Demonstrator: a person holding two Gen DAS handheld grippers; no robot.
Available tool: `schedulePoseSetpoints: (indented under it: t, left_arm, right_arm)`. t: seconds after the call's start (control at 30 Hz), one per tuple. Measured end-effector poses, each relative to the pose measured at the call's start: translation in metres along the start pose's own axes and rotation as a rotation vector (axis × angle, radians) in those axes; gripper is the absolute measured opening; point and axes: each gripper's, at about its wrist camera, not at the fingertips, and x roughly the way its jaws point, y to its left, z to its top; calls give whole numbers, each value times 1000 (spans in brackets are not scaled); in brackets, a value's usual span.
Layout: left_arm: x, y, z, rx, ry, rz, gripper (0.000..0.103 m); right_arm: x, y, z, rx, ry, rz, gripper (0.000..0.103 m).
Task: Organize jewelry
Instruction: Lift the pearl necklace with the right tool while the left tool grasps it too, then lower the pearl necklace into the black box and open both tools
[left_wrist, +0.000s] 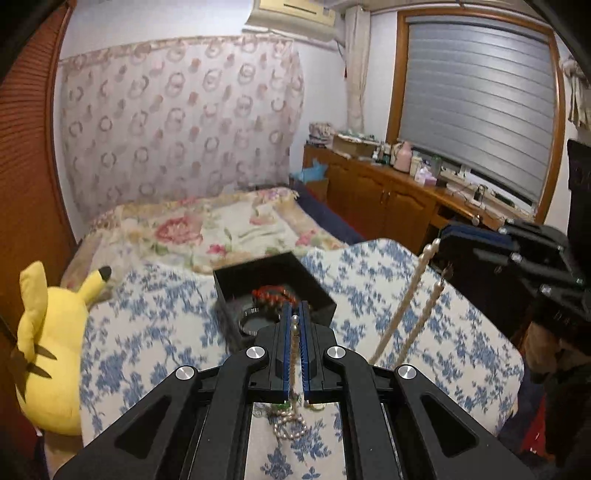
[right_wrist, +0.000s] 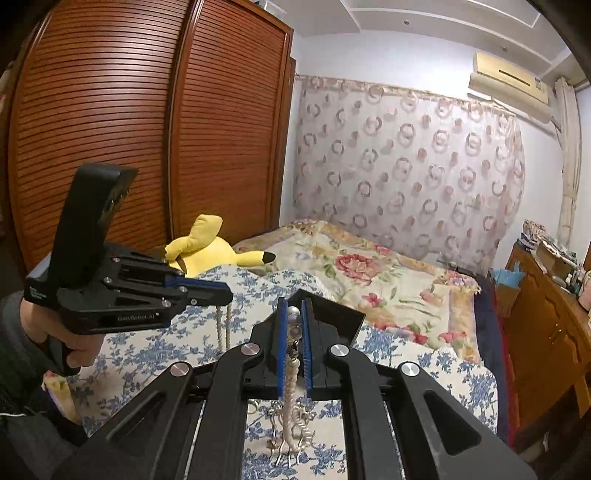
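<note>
Your left gripper (left_wrist: 294, 321) has its fingers pinched narrow on a pearl necklace (left_wrist: 294, 354), w/ more pearls piled on the blue-floral bedspread (left_wrist: 424, 332) below. Your right gripper (right_wrist: 294, 317) is likewise clamped on a pearl strand (right_wrist: 291, 373) w/ metal bits dangling under it. Both are held above the bed. The black jewelry box (left_wrist: 275, 284) sits just ahead of the left fingers, red beads (left_wrist: 273, 293) inside. Yellow plush (left_wrist: 48, 354) at bed's left.
</note>
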Motion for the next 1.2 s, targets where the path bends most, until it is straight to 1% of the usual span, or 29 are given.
schedulePoseSetpoints:
  t: [0.37,0.57,0.7,0.83,0.97,1.1,1.2]
  left_arm:
    - [-13,8,29,-2,-63,28,3]
    - [-20,12,49,-2,-99,46,3]
    - [-19,14,62,-1,-110,54,3]
    - [-21,13,73,-5,-123,50,3]
    - [-31,7,80,3,-152,36,3]
    - [-43,0,87,2,-179,1,3]
    - [-46,-3,92,14,-192,13,3]
  right_arm:
    - [-6,-4,29,-19,-50,-8,9]
    - [4,-14,42,-21,-53,-30,8]
    - [16,-25,50,-5,-46,-42,8]
    - [21,-36,52,20,-42,-46,8]
    - [22,-44,48,41,-42,-49,8]
    - [25,-47,45,47,-34,-51,8]
    - [25,-45,46,49,-35,-51,8]
